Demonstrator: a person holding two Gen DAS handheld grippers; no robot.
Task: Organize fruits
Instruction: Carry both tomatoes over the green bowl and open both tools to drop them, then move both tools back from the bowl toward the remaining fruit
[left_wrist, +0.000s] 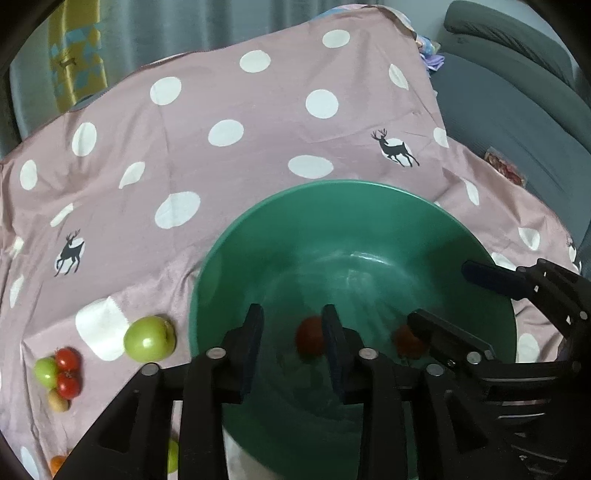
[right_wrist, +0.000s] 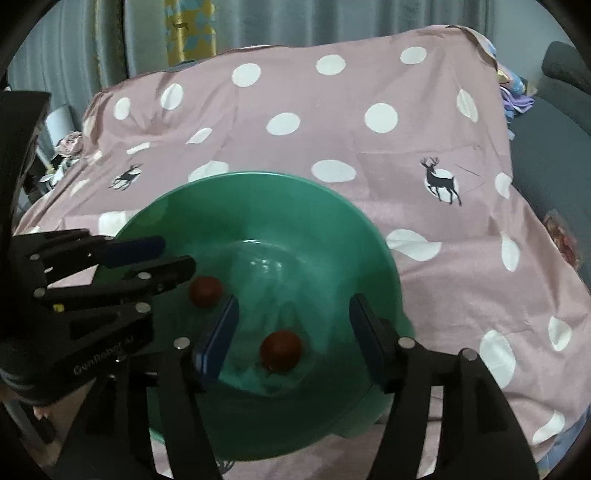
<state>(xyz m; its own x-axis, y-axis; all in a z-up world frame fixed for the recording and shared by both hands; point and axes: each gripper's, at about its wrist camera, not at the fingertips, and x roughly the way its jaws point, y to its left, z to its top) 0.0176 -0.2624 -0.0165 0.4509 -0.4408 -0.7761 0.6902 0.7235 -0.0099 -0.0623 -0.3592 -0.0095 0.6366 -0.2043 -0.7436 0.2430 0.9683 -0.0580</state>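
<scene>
A green bowl (left_wrist: 369, 206) (right_wrist: 343, 206) stands on a pink dotted cloth (left_wrist: 221, 177) (right_wrist: 443, 258), and both grippers reach into it. Two red tomatoes lie inside. One tomato (right_wrist: 280, 350) sits loose between the fingers of my right gripper (right_wrist: 295, 332), with gaps on both sides. The other tomato (right_wrist: 205, 291) (left_wrist: 310, 336) lies just past the tips of my left gripper (left_wrist: 293, 339) (right_wrist: 177, 254), against no pad. Both grippers are open. In the left wrist view my right gripper (left_wrist: 439, 293) half hides its tomato (left_wrist: 406, 343).
Left of the bowl on the cloth lie a green apple (left_wrist: 149, 338), a small cluster of red tomatoes (left_wrist: 67, 371) with a green fruit (left_wrist: 46, 371), and an orange fruit (left_wrist: 57, 463). A grey sofa (left_wrist: 517, 110) borders the right side, with curtains behind.
</scene>
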